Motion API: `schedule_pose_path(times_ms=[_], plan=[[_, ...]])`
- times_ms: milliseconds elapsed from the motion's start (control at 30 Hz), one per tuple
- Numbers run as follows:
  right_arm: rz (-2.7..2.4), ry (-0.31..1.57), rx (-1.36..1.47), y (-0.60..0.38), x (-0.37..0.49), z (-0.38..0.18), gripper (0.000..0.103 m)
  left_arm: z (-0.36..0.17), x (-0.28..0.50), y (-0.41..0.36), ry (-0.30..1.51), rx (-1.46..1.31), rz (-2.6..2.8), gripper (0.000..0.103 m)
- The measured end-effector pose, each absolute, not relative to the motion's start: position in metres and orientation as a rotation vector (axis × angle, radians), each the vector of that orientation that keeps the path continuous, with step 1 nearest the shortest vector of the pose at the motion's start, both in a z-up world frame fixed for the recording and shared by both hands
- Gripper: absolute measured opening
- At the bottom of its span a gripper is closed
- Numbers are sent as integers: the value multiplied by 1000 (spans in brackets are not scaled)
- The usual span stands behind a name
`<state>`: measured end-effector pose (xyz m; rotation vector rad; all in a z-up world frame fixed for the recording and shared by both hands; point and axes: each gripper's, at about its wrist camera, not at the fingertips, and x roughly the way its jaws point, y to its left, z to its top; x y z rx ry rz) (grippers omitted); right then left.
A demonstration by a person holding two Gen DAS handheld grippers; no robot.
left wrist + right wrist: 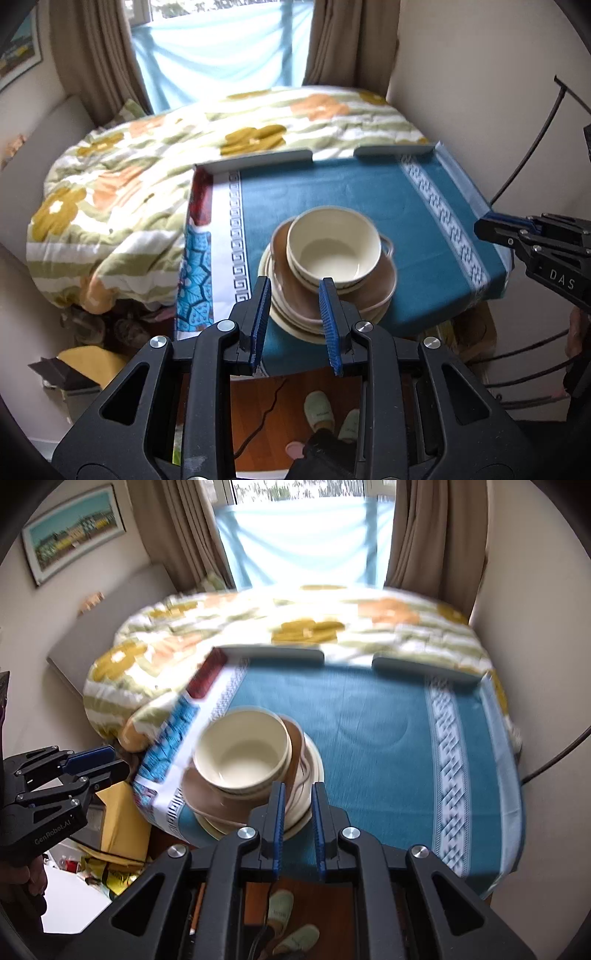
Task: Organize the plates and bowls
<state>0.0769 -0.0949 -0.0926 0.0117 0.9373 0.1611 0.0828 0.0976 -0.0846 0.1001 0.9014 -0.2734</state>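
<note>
stack of plates (295, 317) with a cream bowl (334, 251) on top sits at the lower centre of the left view, near the table (424, 236) edge closest to the camera; the teal cloth to its right and toward the grey rails (258, 160) at the far edge lies bare, and a floral-quilted bed (147, 166) butts the table's far and left sides. left gripper (295, 314) hangs above that near edge pointing steeply down, fingers apart with nothing between them. right gripper (298, 823) is tilted likewise, fingers nearly together and empty; slippers (284, 915) on the floor below.
</note>
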Motion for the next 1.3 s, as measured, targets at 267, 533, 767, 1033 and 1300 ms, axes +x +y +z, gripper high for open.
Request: schedule_pose_path(times_ms=[267, 533, 767, 1033, 1300], plan=[[95, 710, -6, -107, -8, -25, 13, -21, 3, 100, 677, -16, -209, 56], [20, 527, 6, -118, -62, 12, 101, 21, -69, 91, 440, 20, -139, 103], [-38, 491, 28, -127, -81, 16, 101, 26, -87, 81, 414, 10, -131, 103], [-61, 501, 29, -127, -91, 14, 101, 23, -89, 76, 423, 19, -143, 103], [-80, 490, 24, -128, -96, 15, 101, 22, -88, 76, 428, 20, -143, 103]])
